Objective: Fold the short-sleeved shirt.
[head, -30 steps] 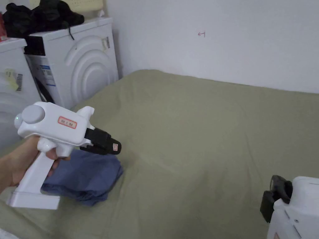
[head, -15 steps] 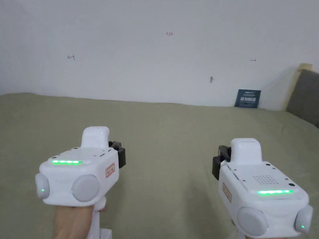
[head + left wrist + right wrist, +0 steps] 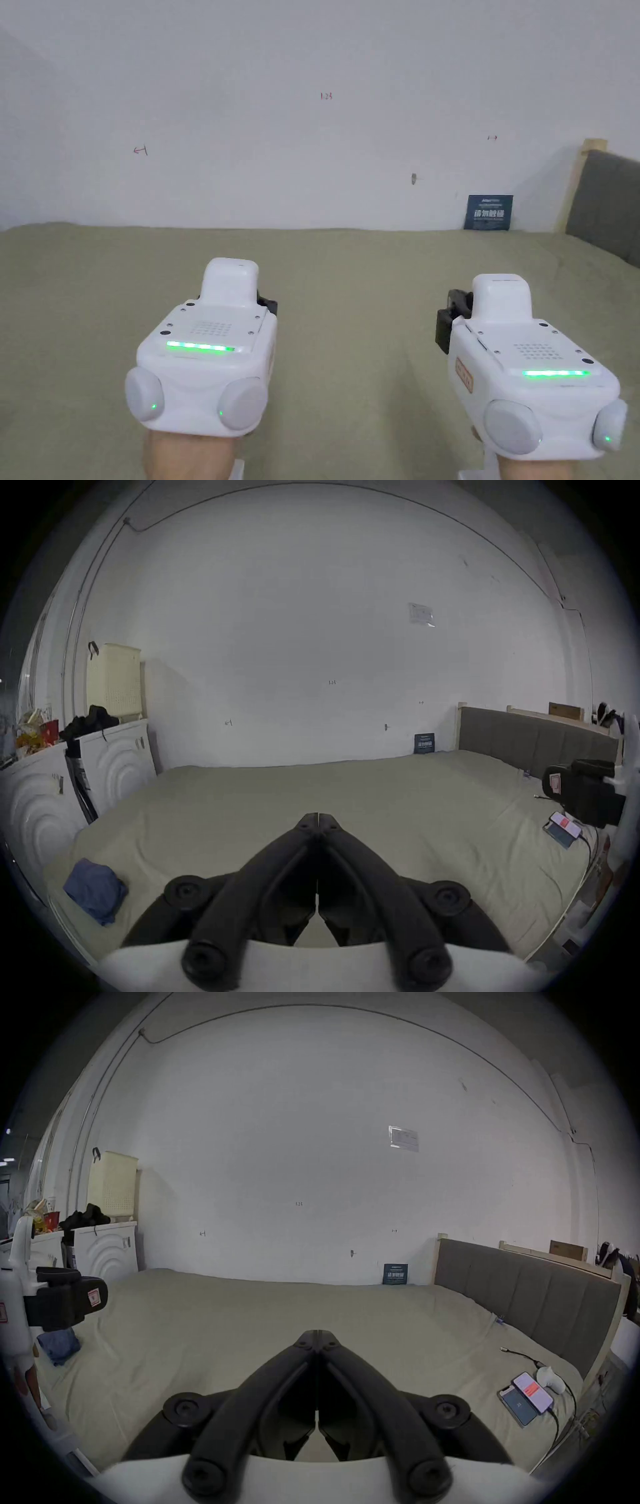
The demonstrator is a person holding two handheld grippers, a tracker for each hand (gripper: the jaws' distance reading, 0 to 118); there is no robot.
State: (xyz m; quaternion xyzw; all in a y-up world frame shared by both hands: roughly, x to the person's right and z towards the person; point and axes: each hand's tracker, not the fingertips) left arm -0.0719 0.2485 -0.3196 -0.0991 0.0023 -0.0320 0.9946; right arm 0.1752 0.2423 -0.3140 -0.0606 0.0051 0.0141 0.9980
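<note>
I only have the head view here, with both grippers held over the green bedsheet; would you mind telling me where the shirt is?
Observer: The blue shirt lies bunched at the bed's near left corner, in the left gripper view.
Operator: Thank you. Is either gripper holding anything?
Observer: No. The left gripper has its jaws closed together on nothing.
Operator: And the right one?
Observer: The right gripper is the same, jaws shut and empty above the bedsheet.
Operator: Anything else lying on the bed?
Observer: Two phones rest near the right edge, by the grey headboard.
</note>
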